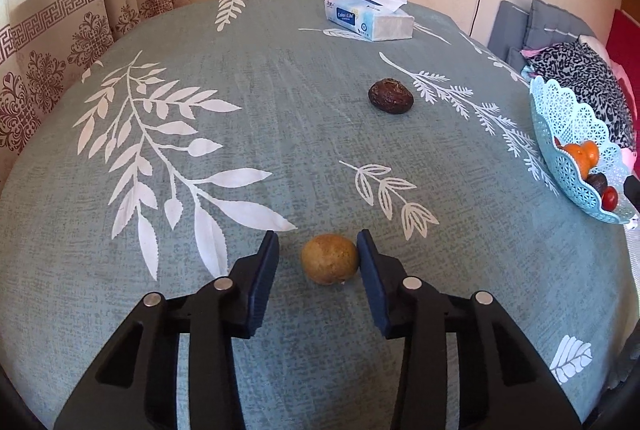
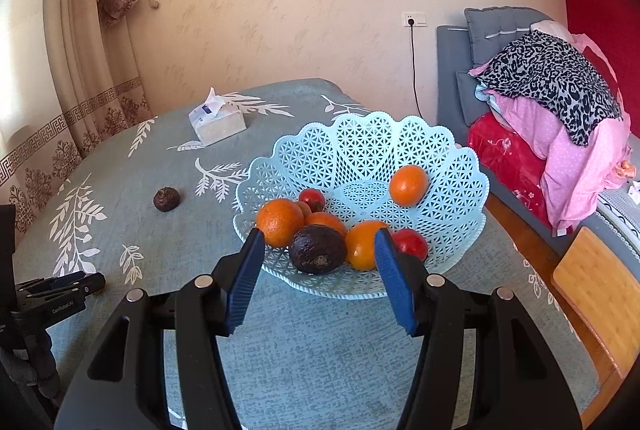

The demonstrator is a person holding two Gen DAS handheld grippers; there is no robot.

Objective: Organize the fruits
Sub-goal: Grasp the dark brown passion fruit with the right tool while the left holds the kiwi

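In the left wrist view a small yellow-brown round fruit lies on the teal leaf-print tablecloth between the fingers of my open left gripper; the right finger touches or nearly touches it. A dark avocado lies farther back. The pale blue lattice basket holds several oranges, an avocado and tomatoes. My right gripper is open and empty, just in front of the basket. The loose avocado also shows in the right wrist view.
A tissue box stands at the table's far side. The basket sits at the table's right edge. A sofa with piled clothes and a wooden chair are to the right. Curtains hang on the left.
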